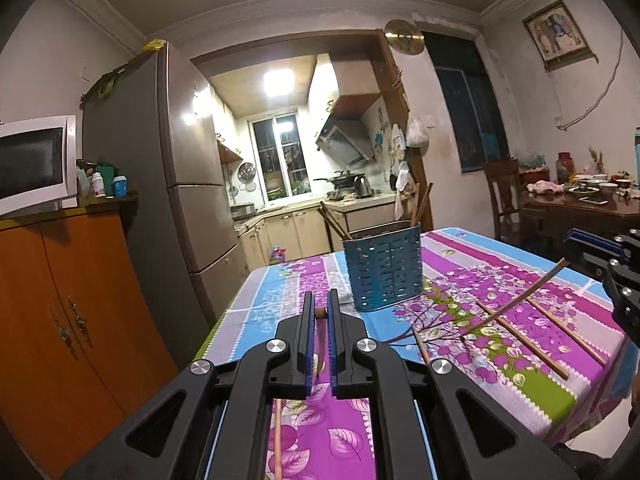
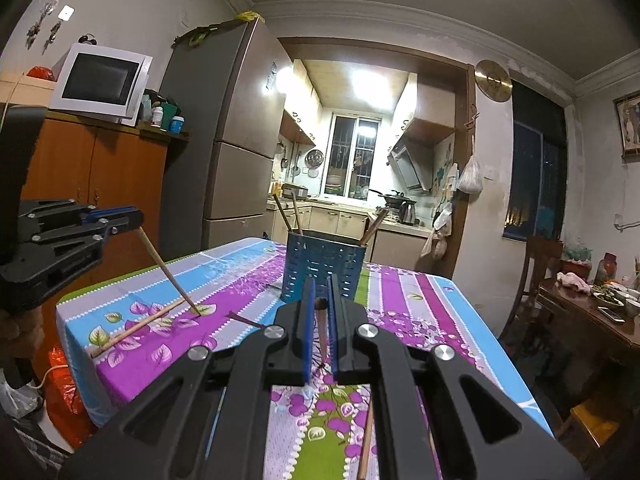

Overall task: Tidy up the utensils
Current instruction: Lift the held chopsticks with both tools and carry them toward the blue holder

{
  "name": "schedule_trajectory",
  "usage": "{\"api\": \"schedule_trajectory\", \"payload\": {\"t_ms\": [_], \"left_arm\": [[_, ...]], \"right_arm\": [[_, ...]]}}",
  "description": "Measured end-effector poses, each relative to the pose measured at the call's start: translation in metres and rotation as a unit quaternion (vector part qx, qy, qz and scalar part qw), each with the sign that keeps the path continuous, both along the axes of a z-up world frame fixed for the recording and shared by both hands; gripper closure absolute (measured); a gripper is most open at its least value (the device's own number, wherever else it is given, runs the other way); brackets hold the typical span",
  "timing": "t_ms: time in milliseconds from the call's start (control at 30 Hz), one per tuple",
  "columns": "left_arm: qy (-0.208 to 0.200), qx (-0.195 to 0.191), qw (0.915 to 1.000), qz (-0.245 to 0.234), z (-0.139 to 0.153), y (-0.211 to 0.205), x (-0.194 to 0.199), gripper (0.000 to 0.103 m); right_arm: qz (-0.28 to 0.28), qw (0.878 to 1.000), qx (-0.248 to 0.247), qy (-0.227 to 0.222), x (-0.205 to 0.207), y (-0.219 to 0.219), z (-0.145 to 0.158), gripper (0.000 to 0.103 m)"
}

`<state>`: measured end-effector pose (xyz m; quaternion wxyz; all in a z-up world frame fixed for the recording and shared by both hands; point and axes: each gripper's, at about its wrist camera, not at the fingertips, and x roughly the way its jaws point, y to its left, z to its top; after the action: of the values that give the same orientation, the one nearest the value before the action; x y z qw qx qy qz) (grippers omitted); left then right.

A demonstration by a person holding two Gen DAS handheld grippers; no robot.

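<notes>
A blue perforated utensil holder [image 1: 383,270] stands on the flowered tablecloth and has several chopsticks in it; it also shows in the right wrist view [image 2: 322,272]. My left gripper [image 1: 321,310] is shut on a wooden chopstick [image 1: 320,334], whose tip rests on the cloth in the right wrist view [image 2: 172,276]. My right gripper [image 2: 320,296] is shut on another chopstick [image 2: 321,330], seen slanting down to the cloth in the left wrist view [image 1: 516,300]. Loose chopsticks [image 1: 524,342] lie on the cloth to the right, and one [image 2: 138,328] lies at the left.
An orange cabinet [image 1: 76,312] with a white microwave [image 1: 34,164] stands left of the table [image 1: 256,300], beside a grey fridge [image 1: 160,168]. A dark wooden table with dishes [image 1: 580,204] and a chair [image 1: 502,196] stand to the right. The kitchen lies beyond.
</notes>
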<state>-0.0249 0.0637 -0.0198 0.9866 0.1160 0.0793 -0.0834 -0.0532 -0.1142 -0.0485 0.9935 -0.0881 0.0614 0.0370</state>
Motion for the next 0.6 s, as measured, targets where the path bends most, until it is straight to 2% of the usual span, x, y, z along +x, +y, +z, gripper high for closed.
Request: {"api": "schedule_trajectory", "payload": {"t_ms": [200,600], "left_arm": [[0.023,-0.004,0.9995,0.020,0.010,-0.010,0.018,0.096],[0.049,-0.012,0.9982,0.032,0.028,-0.014,0.047,0.096]], "right_arm": [[0.010,1.000,0.007,0.011,0.017,-0.005,0.017,0.098],[0.021,1.000,0.006,0.004,0.045,-0.013,0.047,0.098]]}}
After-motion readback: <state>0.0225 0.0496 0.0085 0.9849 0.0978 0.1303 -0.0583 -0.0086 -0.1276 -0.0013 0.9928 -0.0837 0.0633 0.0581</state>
